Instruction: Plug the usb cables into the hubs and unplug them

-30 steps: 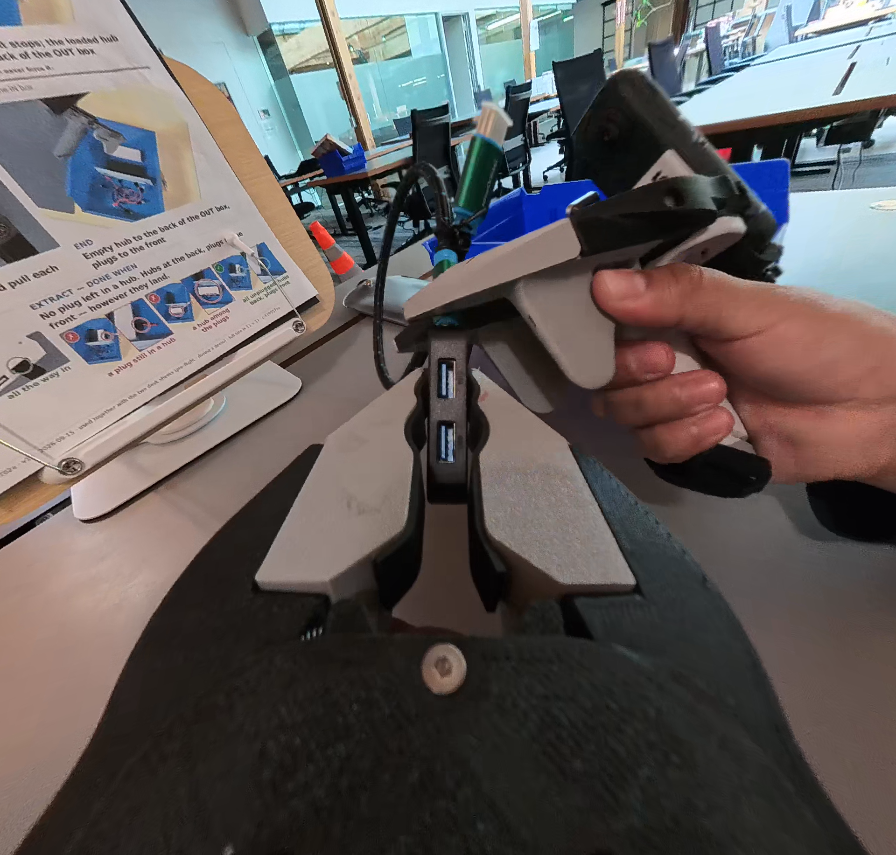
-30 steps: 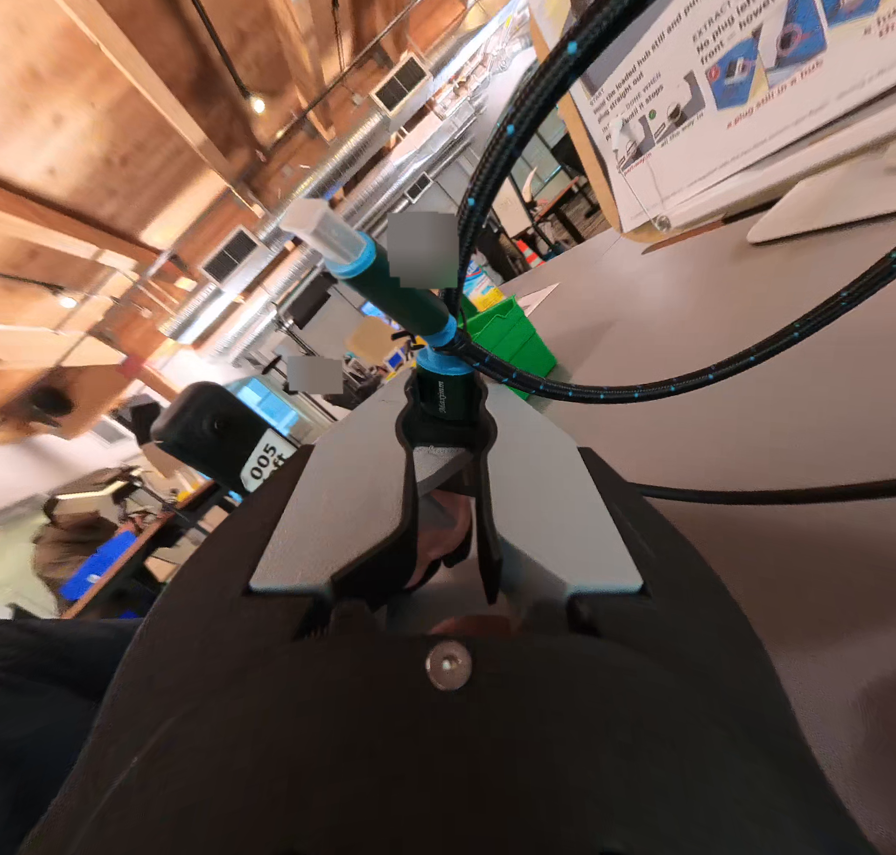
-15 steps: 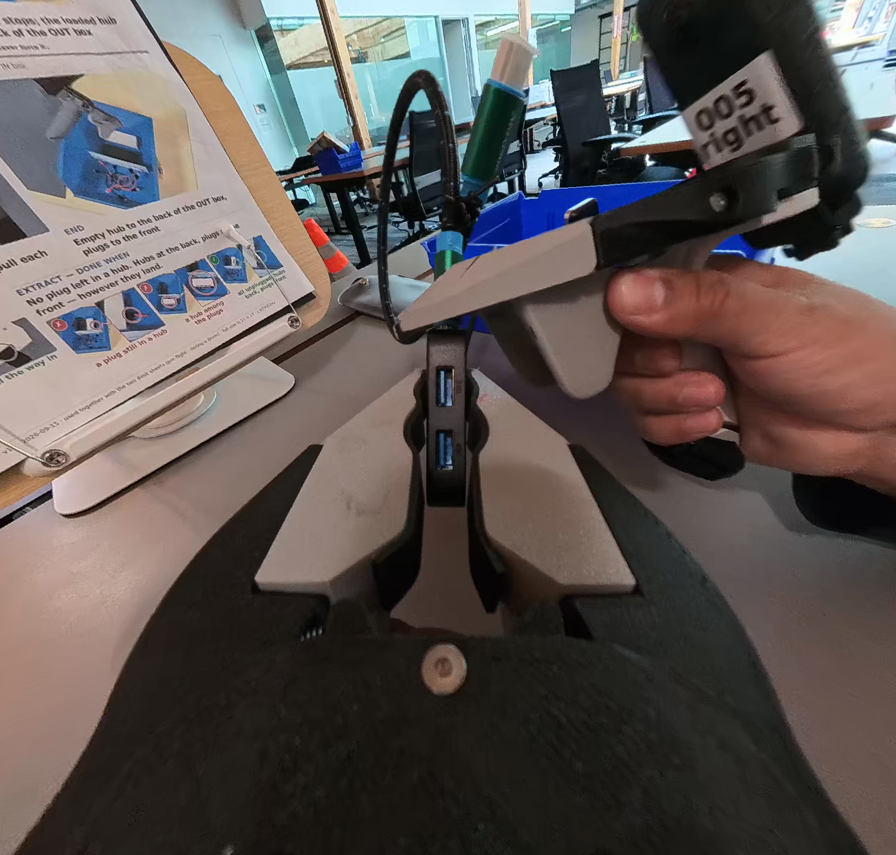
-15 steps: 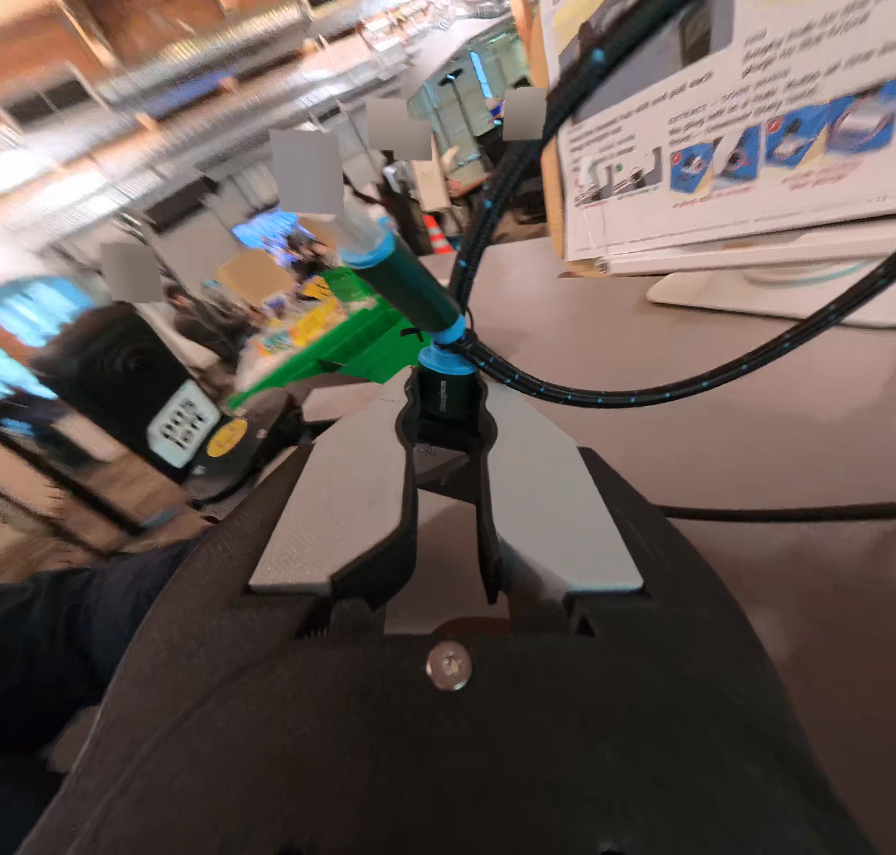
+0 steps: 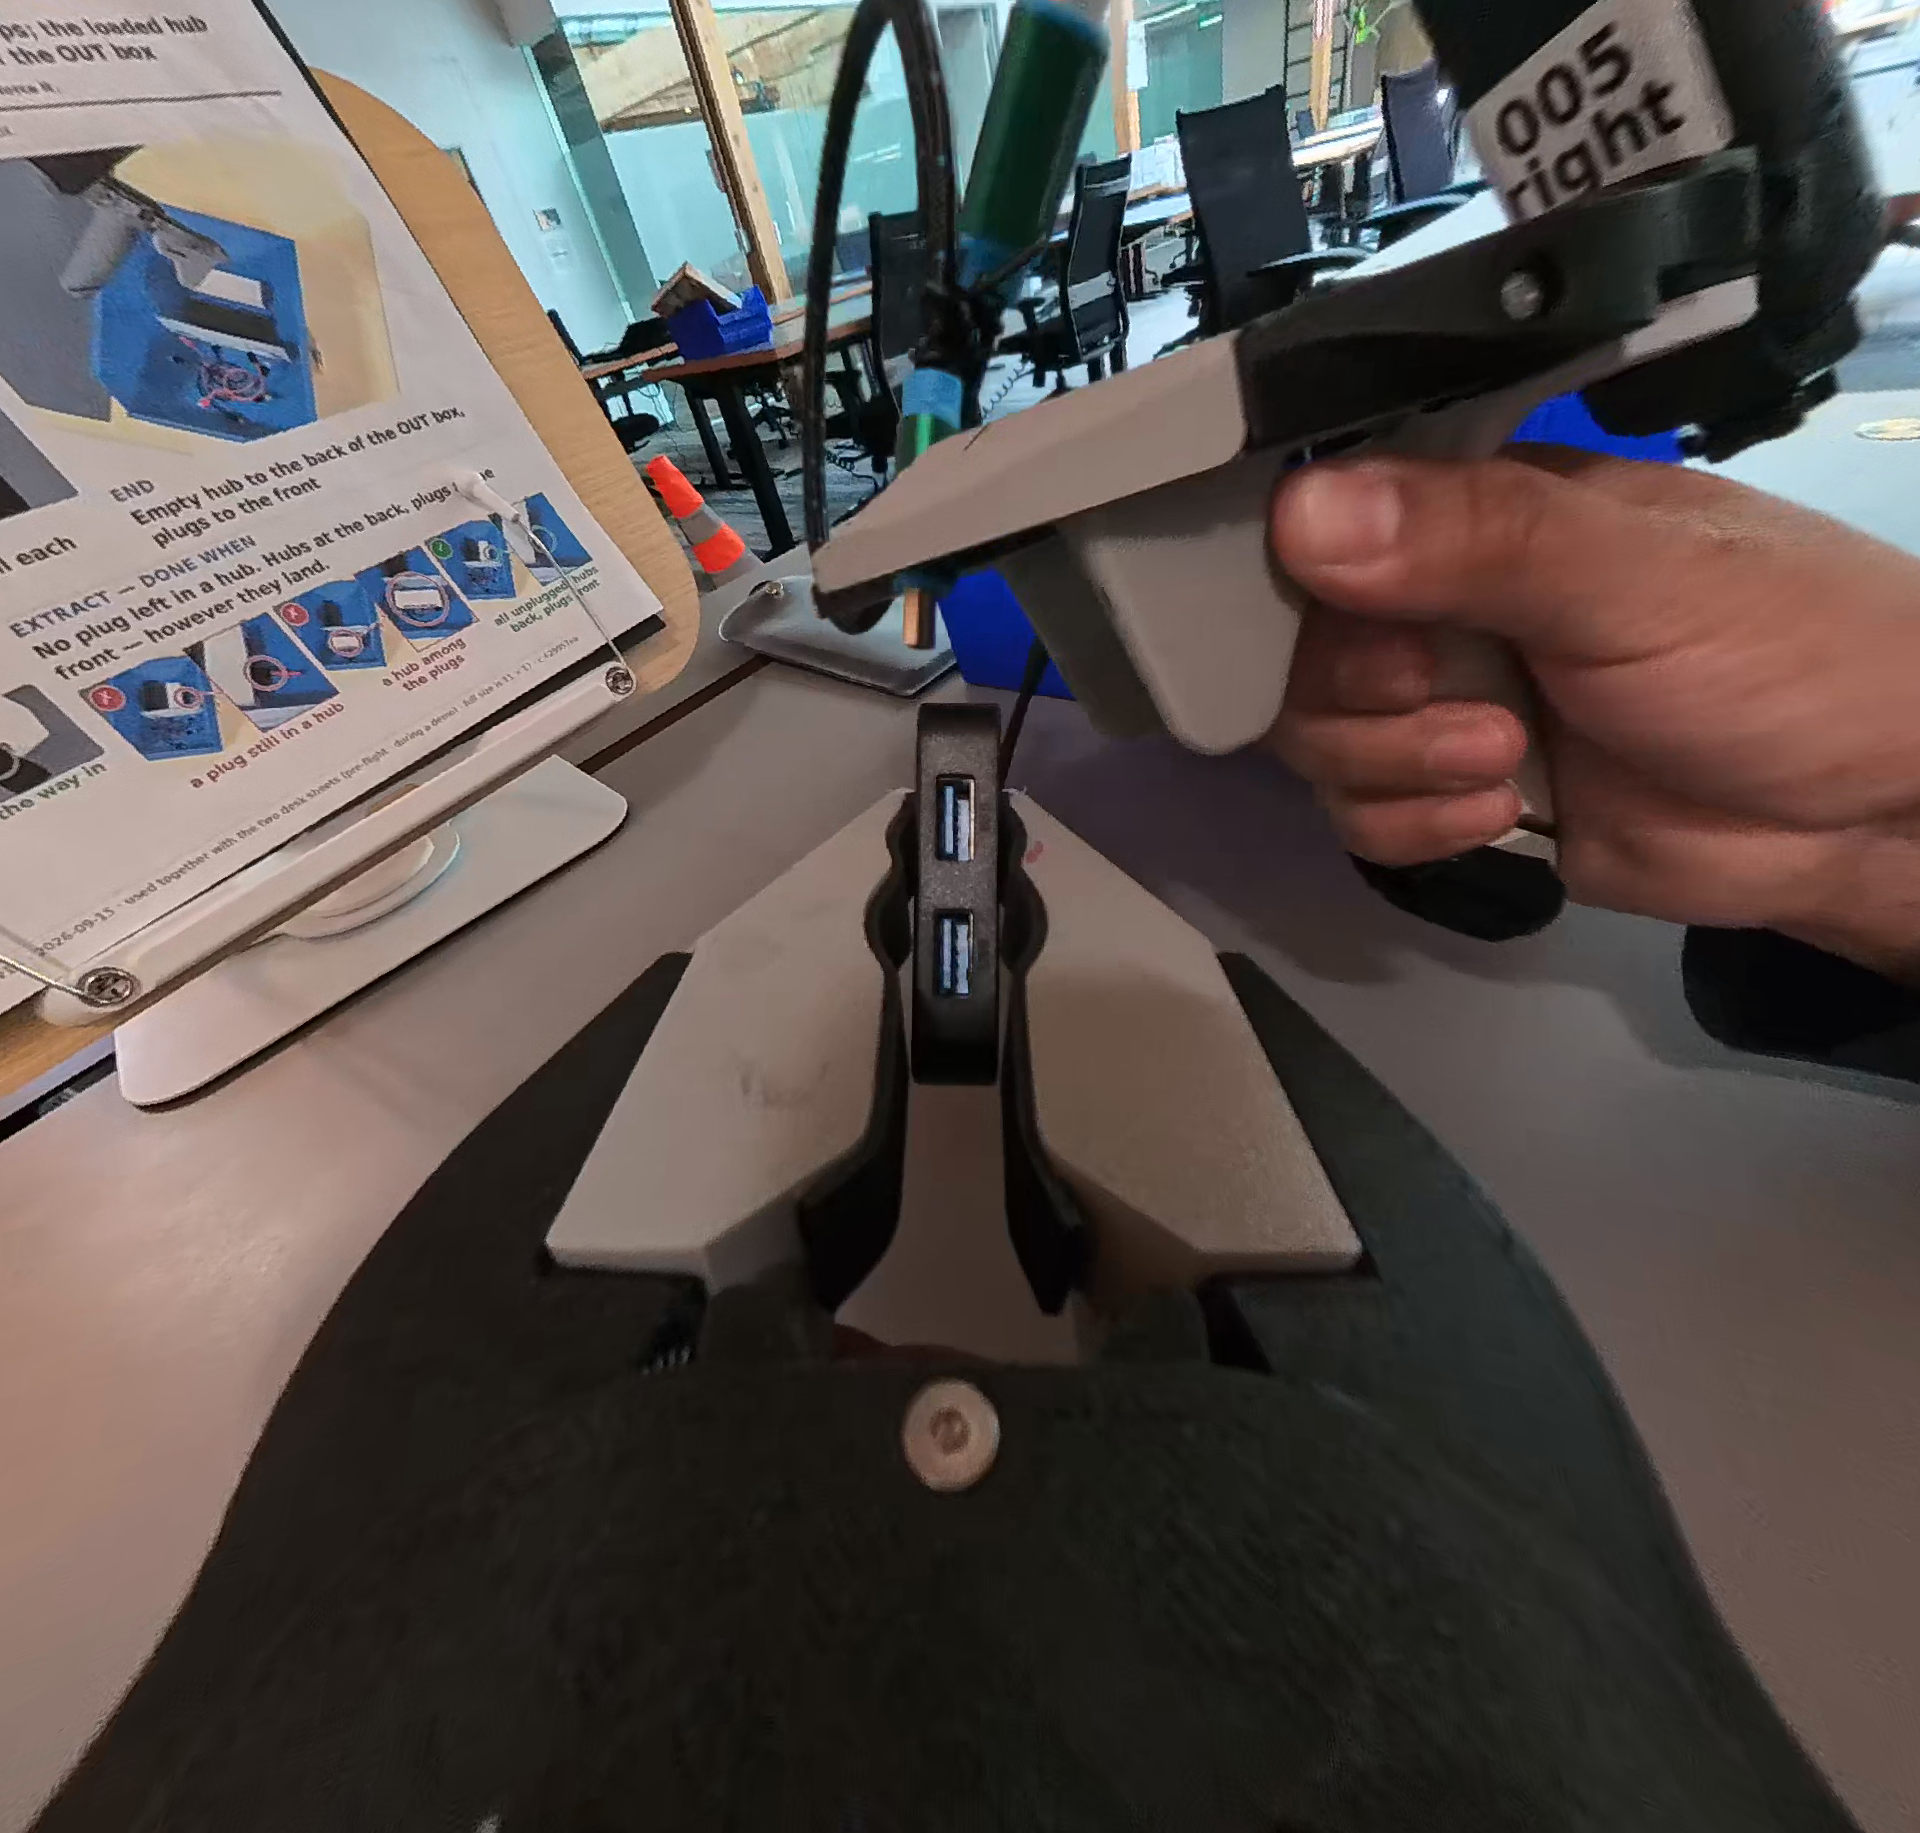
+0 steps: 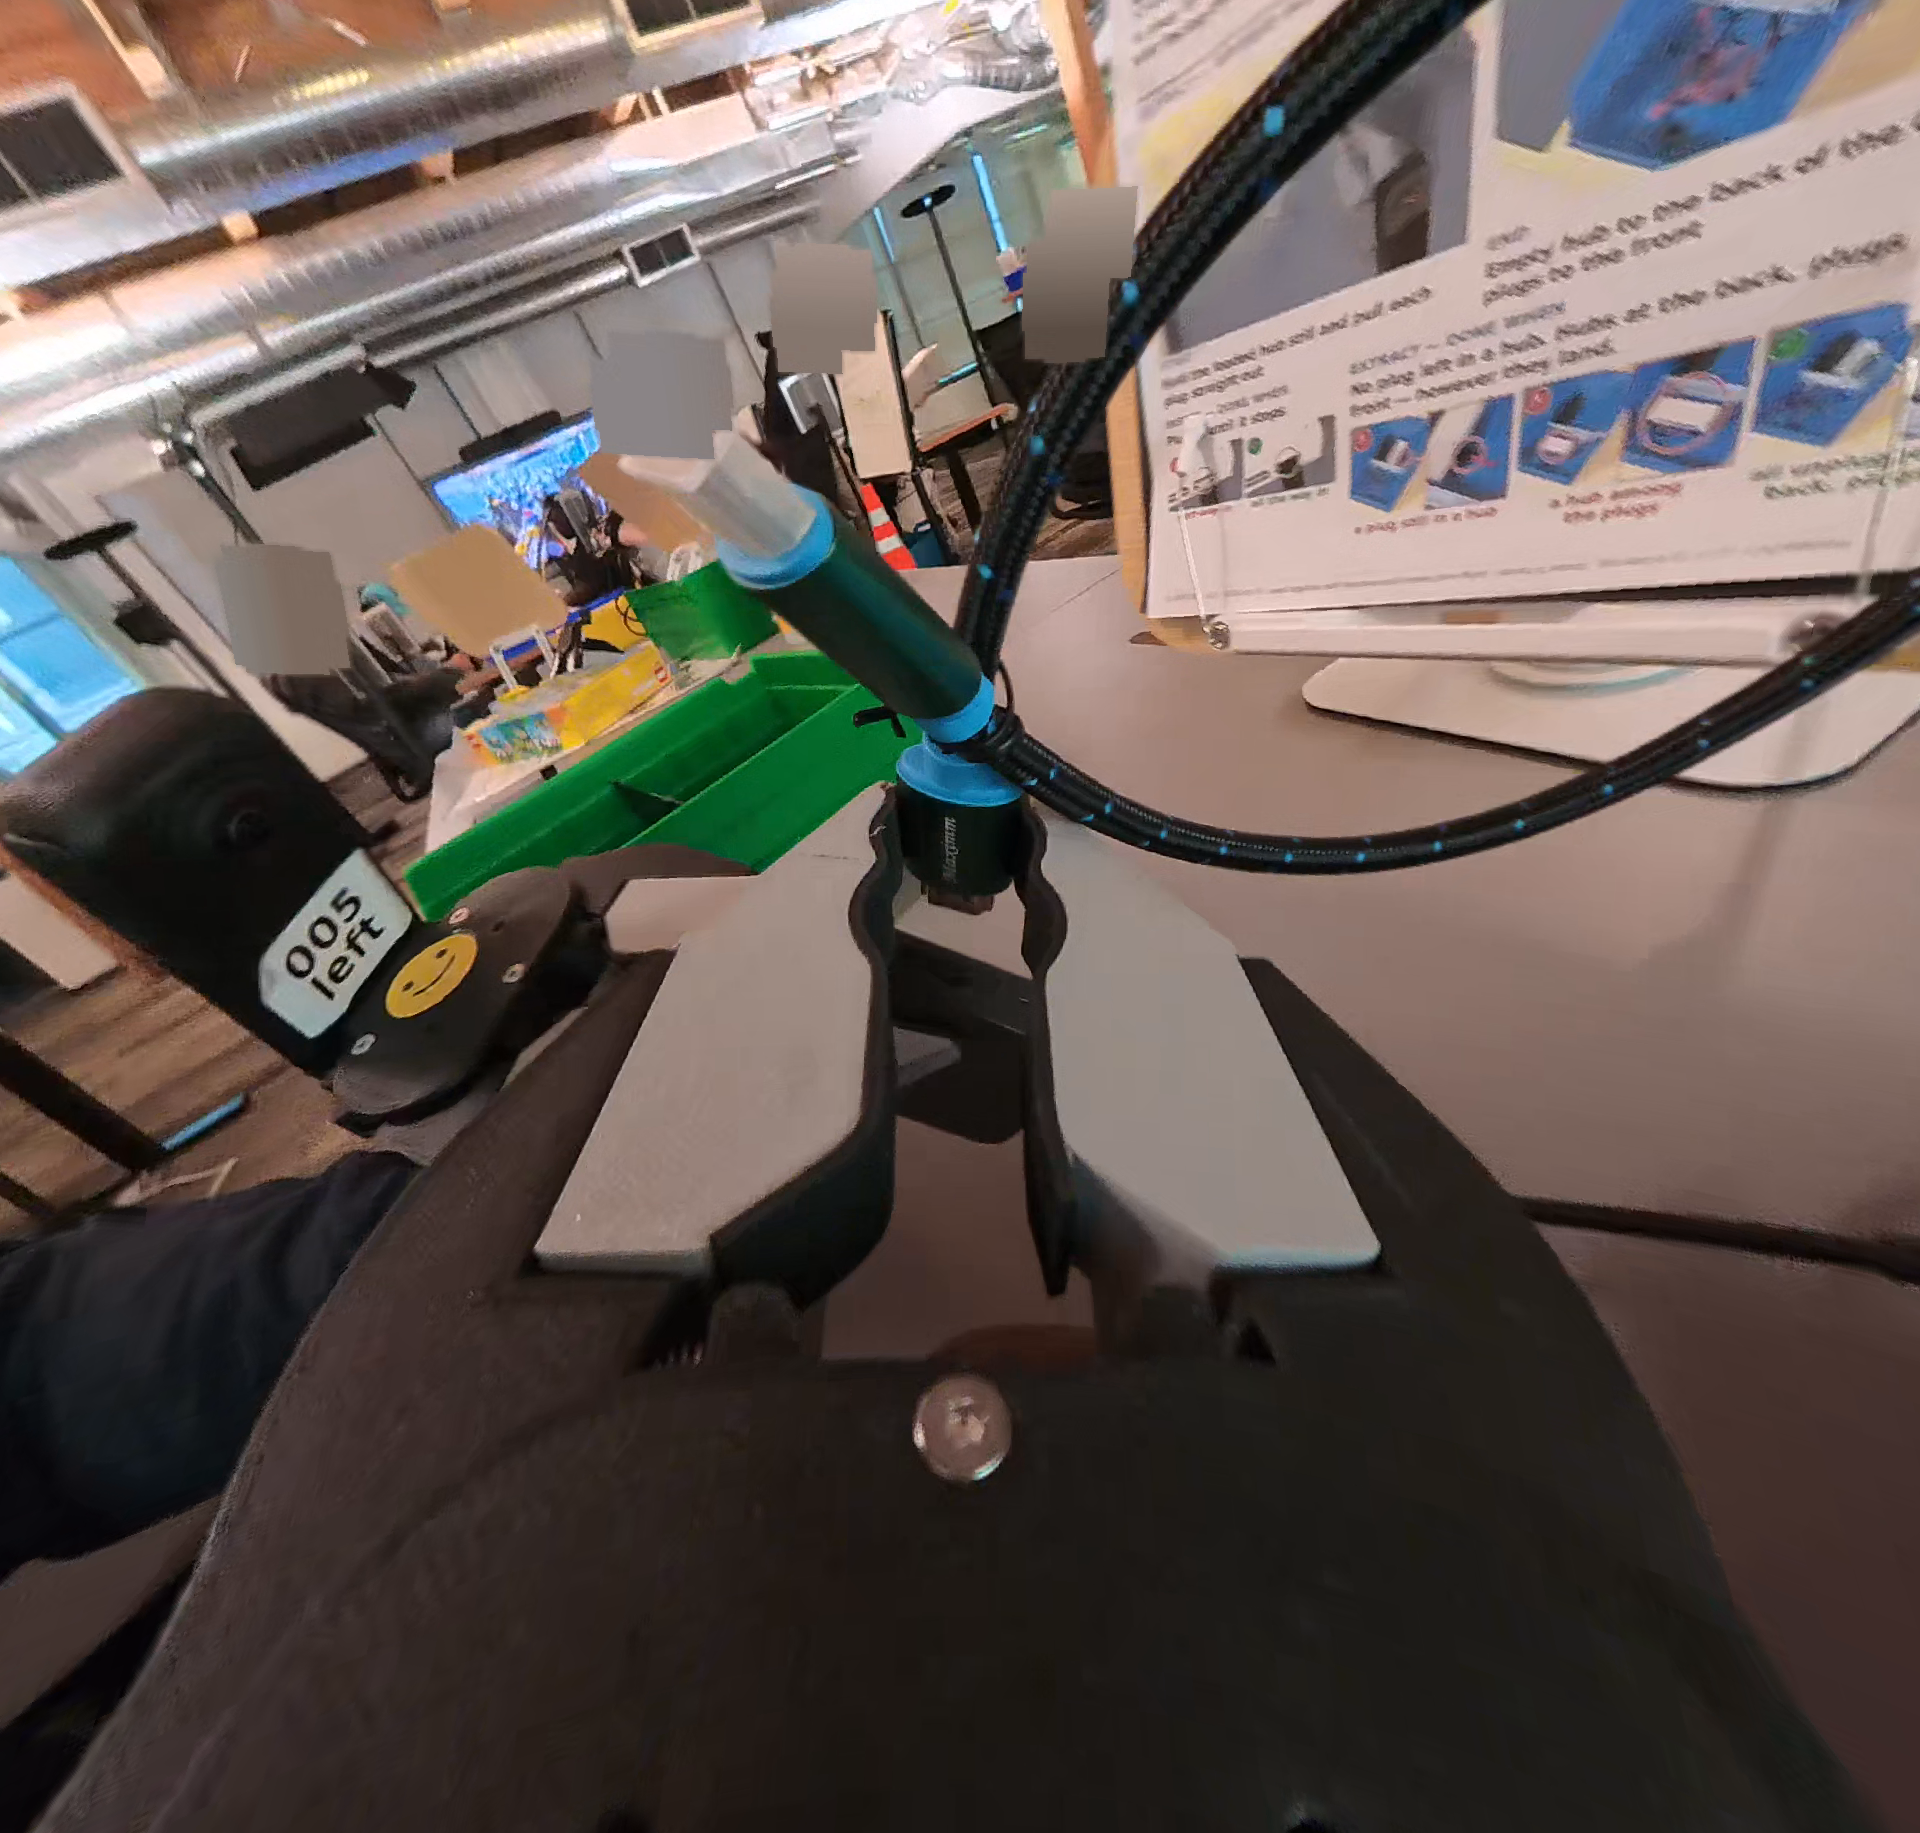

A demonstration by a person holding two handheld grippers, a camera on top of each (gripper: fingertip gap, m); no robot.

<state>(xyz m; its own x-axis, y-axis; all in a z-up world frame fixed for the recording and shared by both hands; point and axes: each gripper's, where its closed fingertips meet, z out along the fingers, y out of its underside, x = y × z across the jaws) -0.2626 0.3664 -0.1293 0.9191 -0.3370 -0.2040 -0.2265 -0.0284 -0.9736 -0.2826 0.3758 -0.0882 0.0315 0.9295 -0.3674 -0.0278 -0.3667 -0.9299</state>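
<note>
Left tongs [image 5: 956, 910] are clamped on a slim black hub [image 5: 956, 890], held upright on its edge with two blue sockets facing the camera and its top poking out above the tips. Right tongs [image 6: 956, 879] are clamped on the dark body of a plug [image 6: 954, 833] with a blue collar; a braided black cable [image 6: 1299, 838] loops away from it to the right, and a green-bodied plug [image 6: 883, 630] with a clear cap is bundled to that loop and sticks up to the far left.

A second ago the right tongs sat right on top of the hub, with the plug pressed down against its upper end. Now they have lifted up and to the right: in the left wrist view the right tongs [image 5: 883, 599] hang above and just beyond the hub, the plug's bare metal tip [image 5: 916, 625] shows under them, and open air lies between that tip and the hub. So the plug has come free, while the hub has stayed put in the left grip.

Far left on the grey tabletop [image 5: 1558, 1212] stands an instruction sheet [image 5: 291, 495] on a white stand [image 5: 353, 910]; a blue bin [image 5: 997, 630] sits behind the right tongs, and a green tray [image 6: 675, 796] lies farther off.
</note>
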